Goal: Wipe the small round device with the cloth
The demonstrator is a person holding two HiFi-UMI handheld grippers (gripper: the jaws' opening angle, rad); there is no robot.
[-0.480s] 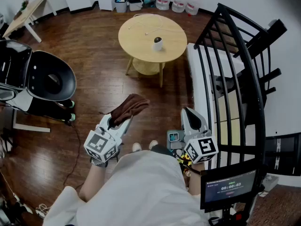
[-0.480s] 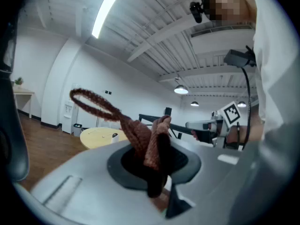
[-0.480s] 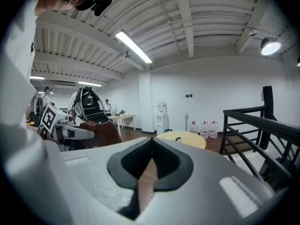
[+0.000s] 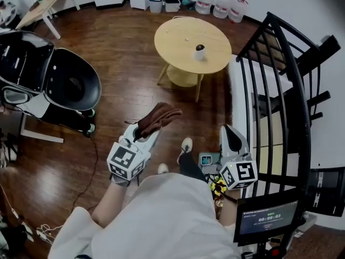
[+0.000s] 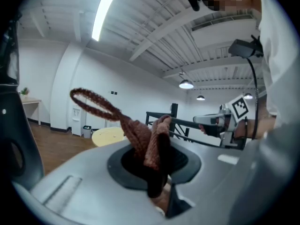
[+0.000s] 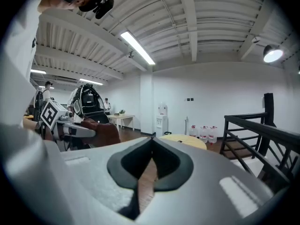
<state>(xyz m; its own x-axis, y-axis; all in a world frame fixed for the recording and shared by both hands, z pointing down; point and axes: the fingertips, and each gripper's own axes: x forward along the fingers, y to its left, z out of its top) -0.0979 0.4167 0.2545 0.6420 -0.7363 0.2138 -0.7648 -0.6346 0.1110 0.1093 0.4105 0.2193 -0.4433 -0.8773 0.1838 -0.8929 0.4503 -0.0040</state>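
A small round white device with a dark top point(image 4: 200, 52) stands on the round wooden table point(image 4: 178, 42) far ahead of me. My left gripper point(image 4: 146, 132) is shut on a brown cloth point(image 4: 159, 116), which bunches up from its jaws point(image 5: 149, 144) with one loop point(image 5: 93, 102) sticking out to the left. My right gripper point(image 4: 230, 135) is shut with nothing between its jaws point(image 6: 151, 159). Both grippers are held near my body, well short of the table. In the right gripper view the table top point(image 6: 185, 140) shows past the jaws.
A black metal railing point(image 4: 275, 85) runs along my right. A black round chair point(image 4: 73, 85) and a dark machine point(image 4: 19, 58) stand at my left. Water jugs point(image 4: 221, 5) and bins point(image 4: 161, 3) line the far wall. A monitor point(image 4: 268, 216) sits by my right side.
The whole view has shifted: the table and device now appear further right and slightly lower. Both grippers keep the same pose, the cloth still in the left one.
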